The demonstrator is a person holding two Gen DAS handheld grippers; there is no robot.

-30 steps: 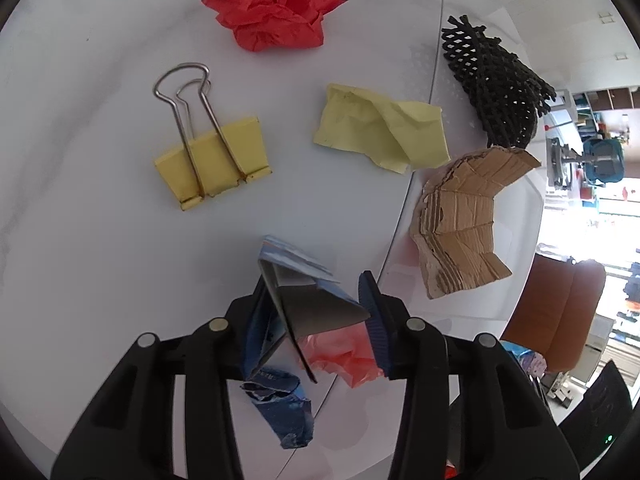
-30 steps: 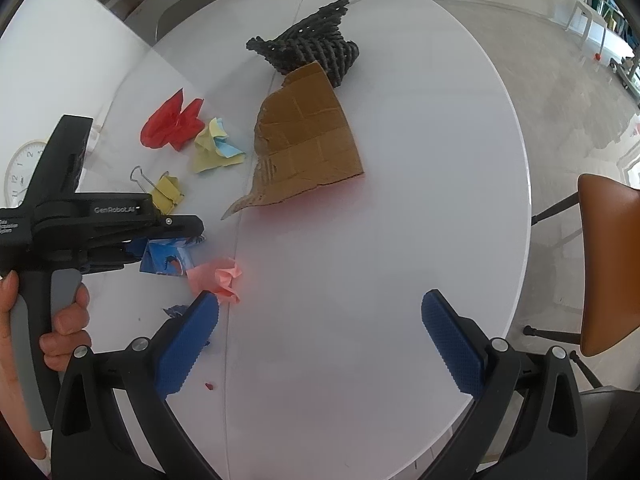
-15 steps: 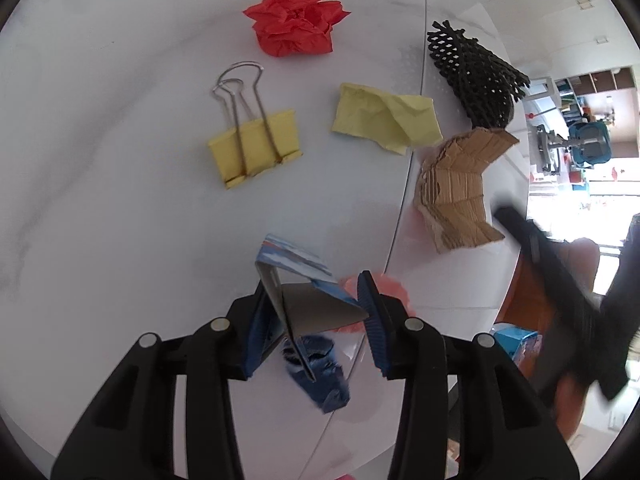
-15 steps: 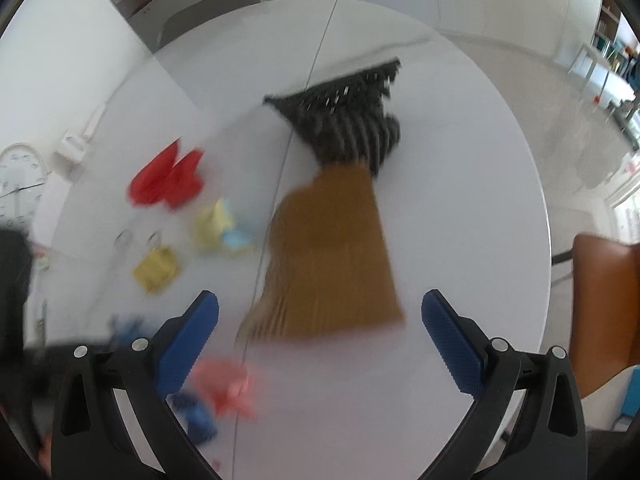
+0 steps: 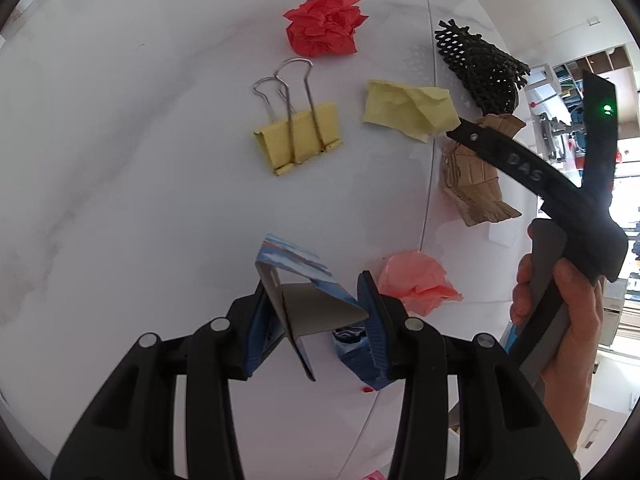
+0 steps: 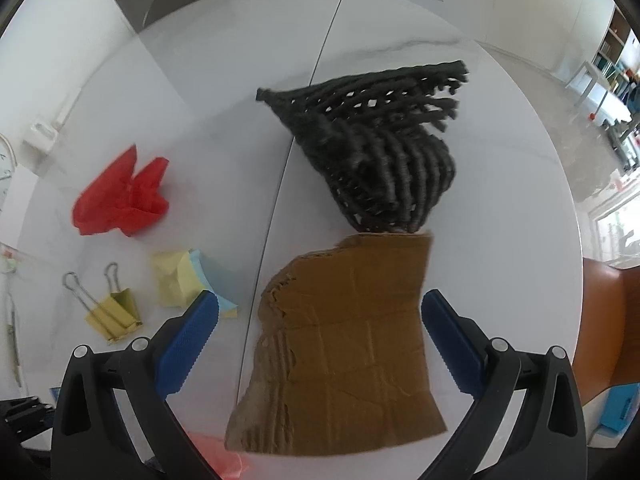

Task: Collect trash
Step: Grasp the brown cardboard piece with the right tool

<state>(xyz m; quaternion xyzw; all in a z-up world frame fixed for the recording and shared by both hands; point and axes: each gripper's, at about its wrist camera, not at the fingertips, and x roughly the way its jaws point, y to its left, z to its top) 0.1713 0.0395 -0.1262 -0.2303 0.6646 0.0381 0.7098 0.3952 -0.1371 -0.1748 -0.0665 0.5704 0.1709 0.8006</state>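
My left gripper [image 5: 316, 312] is shut on a folded blue and grey card [image 5: 308, 292], held above the white table [image 5: 120, 160]. A blue crumpled scrap [image 5: 356, 356] and a pink paper wad [image 5: 416, 280] lie just beneath and right of it. My right gripper [image 6: 320, 328] is open, its jaws straddling a torn brown cardboard piece [image 6: 348, 340]; it also shows in the left wrist view [image 5: 472, 176]. Beyond it lies black foam netting [image 6: 380, 152]. Red crumpled paper [image 6: 120, 196], yellow crumpled paper [image 6: 180, 280] and a yellow binder clip [image 6: 112, 312] lie to the left.
The round table's edge [image 6: 560, 200] curves at the right, with an orange-brown chair [image 6: 608, 320] beyond it. A seam [image 6: 288, 160] runs across the tabletop. A white wall socket [image 6: 42, 138] sits at far left.
My right gripper has swung forward over the cardboard, which now lies between its open jaws. My left gripper has pulled back and risen with the card; the right tool now shows in its view.
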